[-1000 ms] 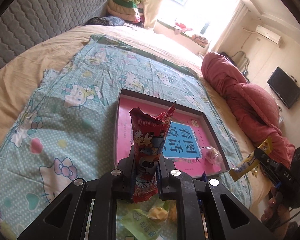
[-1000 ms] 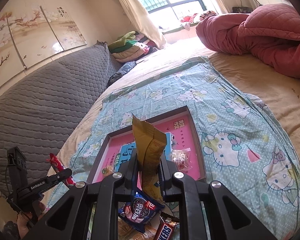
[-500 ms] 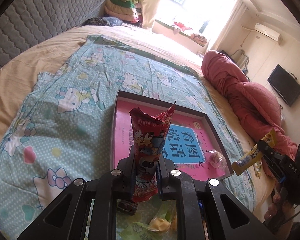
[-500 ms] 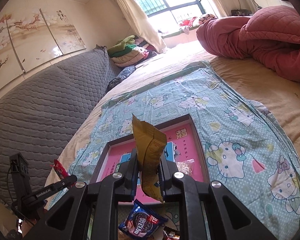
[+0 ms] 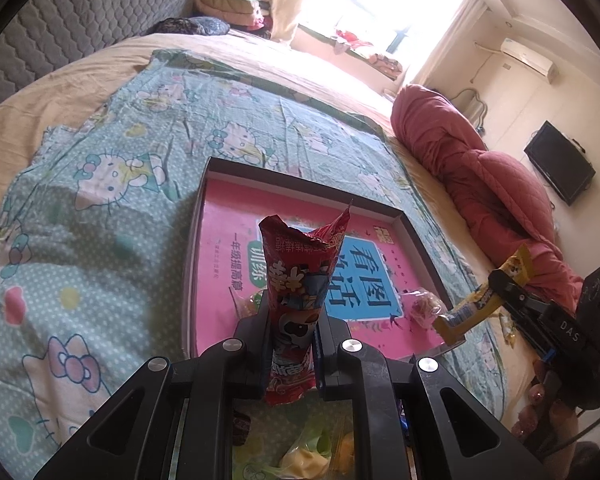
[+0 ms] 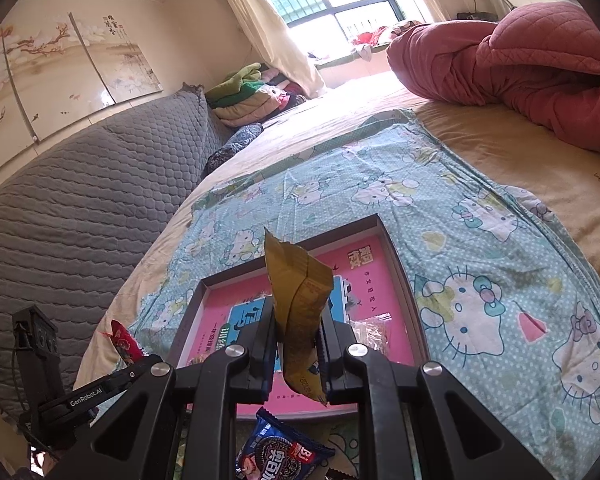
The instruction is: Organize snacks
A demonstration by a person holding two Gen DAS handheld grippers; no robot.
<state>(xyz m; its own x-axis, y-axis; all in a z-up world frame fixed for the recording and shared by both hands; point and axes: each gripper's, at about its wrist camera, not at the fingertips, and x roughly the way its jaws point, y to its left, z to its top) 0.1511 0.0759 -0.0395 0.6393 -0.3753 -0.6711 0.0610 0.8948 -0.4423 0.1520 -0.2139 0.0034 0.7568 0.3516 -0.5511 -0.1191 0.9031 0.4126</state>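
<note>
My left gripper [image 5: 290,322] is shut on a red snack packet [image 5: 296,292], held upright above the near edge of a shallow dark-rimmed tray [image 5: 300,184] with a pink book cover inside. My right gripper [image 6: 298,330] is shut on a yellow snack packet [image 6: 300,300], held above the same tray [image 6: 396,256]. The right gripper with its yellow packet [image 5: 480,300] shows at the tray's right corner in the left wrist view. The left gripper with the red packet [image 6: 124,344] shows at lower left in the right wrist view. A clear-wrapped candy [image 5: 424,306] lies in the tray.
The tray lies on a teal Hello Kitty sheet [image 5: 100,200] on a bed. Loose snacks lie near me: a blue Oreo packet [image 6: 284,452] and yellow-green wrapped pieces [image 5: 312,452]. A rolled red quilt [image 5: 480,176] lies to the right, a grey padded headboard [image 6: 80,208] to the left.
Both grippers have moved forward toward the tray with their packets still held. The tray looks closer and larger in both views.
</note>
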